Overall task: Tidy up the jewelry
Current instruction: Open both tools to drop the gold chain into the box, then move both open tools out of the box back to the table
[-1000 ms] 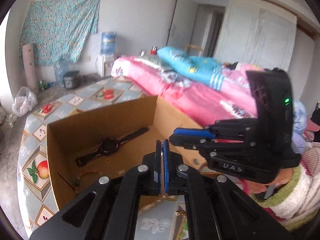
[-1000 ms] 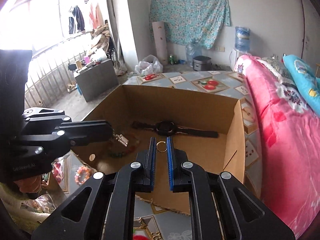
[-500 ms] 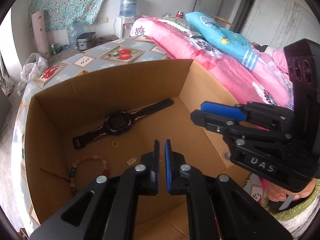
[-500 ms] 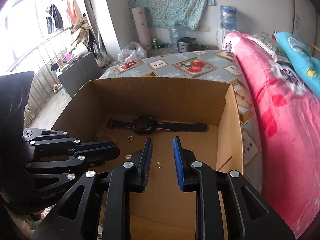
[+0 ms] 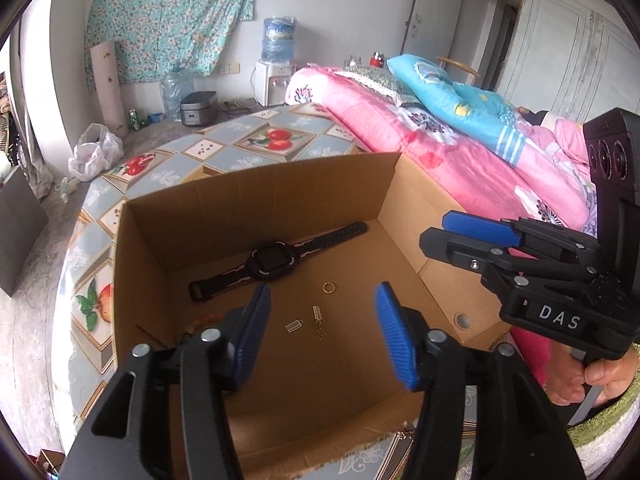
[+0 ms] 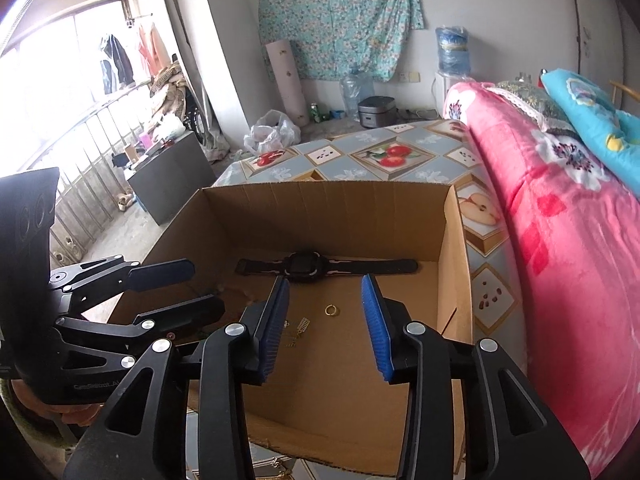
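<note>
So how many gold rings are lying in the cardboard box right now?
1. The gold ring lies on the floor of the cardboard box, just in front of the black watch. Others could be hidden behind the left tool.

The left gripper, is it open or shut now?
Open. In the left wrist view, the left gripper has its two blue pads wide apart, nothing between them, above the cardboard box.

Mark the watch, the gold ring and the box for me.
watch (image 5: 272,259): left wrist view, on its dark face.
gold ring (image 6: 331,311): right wrist view, on the band.
cardboard box (image 6: 328,216): right wrist view, on the far inner wall.
</note>
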Tool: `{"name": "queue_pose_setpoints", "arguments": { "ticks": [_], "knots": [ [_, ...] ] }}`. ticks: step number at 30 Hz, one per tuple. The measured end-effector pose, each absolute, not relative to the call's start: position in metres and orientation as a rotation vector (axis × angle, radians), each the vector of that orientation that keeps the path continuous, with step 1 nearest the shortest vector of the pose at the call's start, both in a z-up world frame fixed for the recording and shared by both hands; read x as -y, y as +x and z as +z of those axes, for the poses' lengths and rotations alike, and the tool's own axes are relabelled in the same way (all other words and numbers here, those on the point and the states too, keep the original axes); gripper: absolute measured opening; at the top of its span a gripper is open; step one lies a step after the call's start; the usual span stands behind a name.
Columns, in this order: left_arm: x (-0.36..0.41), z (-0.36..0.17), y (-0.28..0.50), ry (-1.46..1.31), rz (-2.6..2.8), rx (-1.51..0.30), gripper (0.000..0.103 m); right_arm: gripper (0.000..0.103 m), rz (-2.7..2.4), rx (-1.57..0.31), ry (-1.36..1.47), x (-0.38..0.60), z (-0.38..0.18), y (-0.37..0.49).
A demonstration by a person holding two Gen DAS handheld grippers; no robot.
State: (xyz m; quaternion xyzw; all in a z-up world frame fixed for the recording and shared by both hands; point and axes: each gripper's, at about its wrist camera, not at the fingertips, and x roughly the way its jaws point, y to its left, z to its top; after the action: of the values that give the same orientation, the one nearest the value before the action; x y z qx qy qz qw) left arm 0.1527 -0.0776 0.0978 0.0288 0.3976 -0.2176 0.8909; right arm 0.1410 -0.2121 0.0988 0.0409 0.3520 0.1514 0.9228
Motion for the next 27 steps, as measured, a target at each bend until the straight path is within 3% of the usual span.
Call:
{"name": "queue_pose_setpoints", "arguments": {
  "ticks": [6,17,27],
  "knots": [
    [0.059,0.118,0.124,0.030,-0.453,-0.737,0.073,0.059,0.326,-0.650,0.077,0.208,0.114,0.125],
    [0.032,0.124,0.071,0.010,-0.491,-0.669,0.087,0.094,0.312,-0.504,0.029,0.213,0.143,0.080],
    [0.017,0.091,0.028,-0.012,-0.537,-0.722,0.096,0.095,0.304,-0.567,-0.005,0.243,0.120,0.031]
  ]
}}
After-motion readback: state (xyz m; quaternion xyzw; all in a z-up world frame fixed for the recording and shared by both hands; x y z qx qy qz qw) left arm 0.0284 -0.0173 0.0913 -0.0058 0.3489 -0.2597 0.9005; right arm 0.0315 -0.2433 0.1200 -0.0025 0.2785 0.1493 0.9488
